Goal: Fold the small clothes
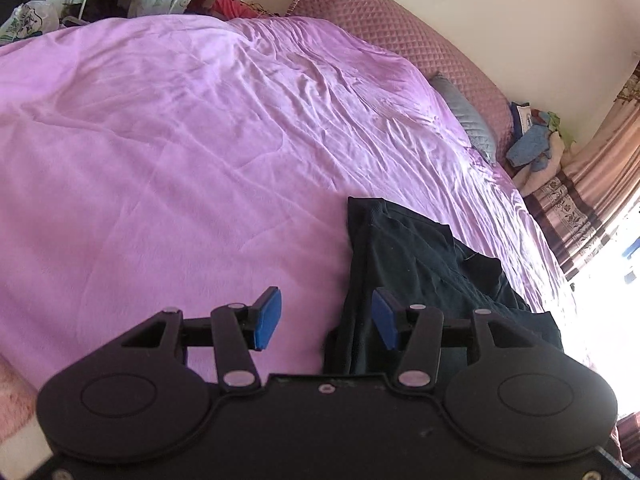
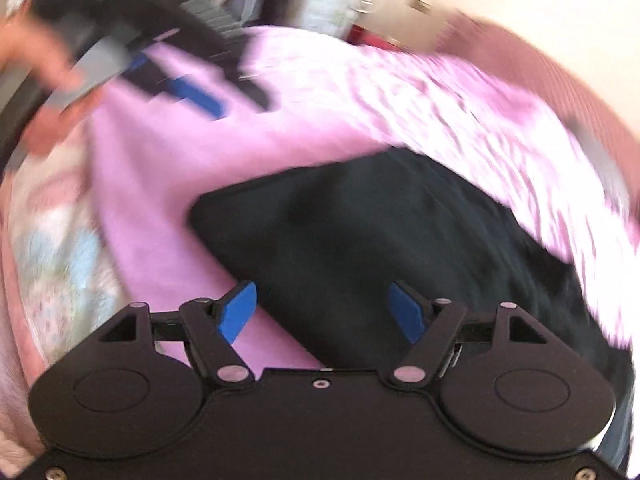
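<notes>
Nearest in the left wrist view, the left gripper (image 1: 326,318) hangs above the bed with its two blue pads (image 1: 267,318) wide apart, and nothing is between them. One pad is over the bare pink blanket (image 1: 168,152); the other is over the edge of the dark garment (image 1: 420,264). This garment, black or very dark green, lies flat on the blanket at the near right part of the bed, partly folded, with a straight left edge.

In the right wrist view, which is strongly blurred, the right gripper (image 2: 323,312) also has its blue pads spread wide and holds nothing. The same dark garment lies just below and ahead of it, on the blanket. Further, at the upper left of this view, the left gripper appears, held by a hand (image 2: 44,76).

Beyond the garment, the blanket is wrinkled toward a grey pillow (image 1: 466,116) and a quilted headboard (image 1: 400,28). A striped curtain (image 1: 592,184) hangs at the far right, beside a bright window.
</notes>
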Tool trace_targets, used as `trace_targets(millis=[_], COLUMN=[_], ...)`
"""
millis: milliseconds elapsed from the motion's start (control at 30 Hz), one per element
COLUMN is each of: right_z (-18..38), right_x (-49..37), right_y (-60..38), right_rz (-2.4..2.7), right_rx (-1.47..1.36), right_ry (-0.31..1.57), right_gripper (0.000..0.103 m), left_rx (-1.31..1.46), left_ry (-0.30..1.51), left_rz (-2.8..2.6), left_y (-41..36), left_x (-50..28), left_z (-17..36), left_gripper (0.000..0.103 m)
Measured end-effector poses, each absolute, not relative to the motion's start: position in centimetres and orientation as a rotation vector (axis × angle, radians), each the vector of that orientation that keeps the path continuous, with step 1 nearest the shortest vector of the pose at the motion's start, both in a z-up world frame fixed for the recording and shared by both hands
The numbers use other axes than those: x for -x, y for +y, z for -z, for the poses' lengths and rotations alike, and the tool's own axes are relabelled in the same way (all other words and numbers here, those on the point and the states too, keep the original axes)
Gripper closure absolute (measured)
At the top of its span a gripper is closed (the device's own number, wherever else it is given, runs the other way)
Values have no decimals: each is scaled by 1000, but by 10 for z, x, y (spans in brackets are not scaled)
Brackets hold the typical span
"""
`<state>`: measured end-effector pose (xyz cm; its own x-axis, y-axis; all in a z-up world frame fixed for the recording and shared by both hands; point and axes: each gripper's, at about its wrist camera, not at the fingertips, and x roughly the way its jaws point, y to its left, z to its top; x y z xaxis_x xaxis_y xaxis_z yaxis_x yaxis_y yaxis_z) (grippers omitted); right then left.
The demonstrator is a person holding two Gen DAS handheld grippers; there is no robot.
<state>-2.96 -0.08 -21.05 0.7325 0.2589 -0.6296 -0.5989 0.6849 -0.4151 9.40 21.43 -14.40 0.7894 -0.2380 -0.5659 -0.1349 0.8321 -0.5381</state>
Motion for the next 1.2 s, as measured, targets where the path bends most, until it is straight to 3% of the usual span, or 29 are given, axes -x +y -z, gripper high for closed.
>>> trace_targets(millis=[233, 467, 733, 867, 1200], right_z=[244, 270, 268, 265, 257], right_x=[44, 54, 66, 56, 47], right_y=[52, 85, 83, 75, 91], right_rz=[-502, -375, -246, -235, -228], right_rx=[937, 1175, 1190, 1163, 1167], right_ry=[466, 219, 99, 173, 147], right_gripper=[29, 30, 30, 30, 33], left_rx=[589, 721, 865, 899, 1080], left_ry=[706, 755, 807, 847, 910], left_rz=[114, 225, 303, 323, 336], left_y=[224, 235, 226, 216, 211], left_x=[-130, -189, -242, -262, -307], left_z=[150, 165, 190, 205, 234], left_gripper=[50, 50, 50, 50, 49])
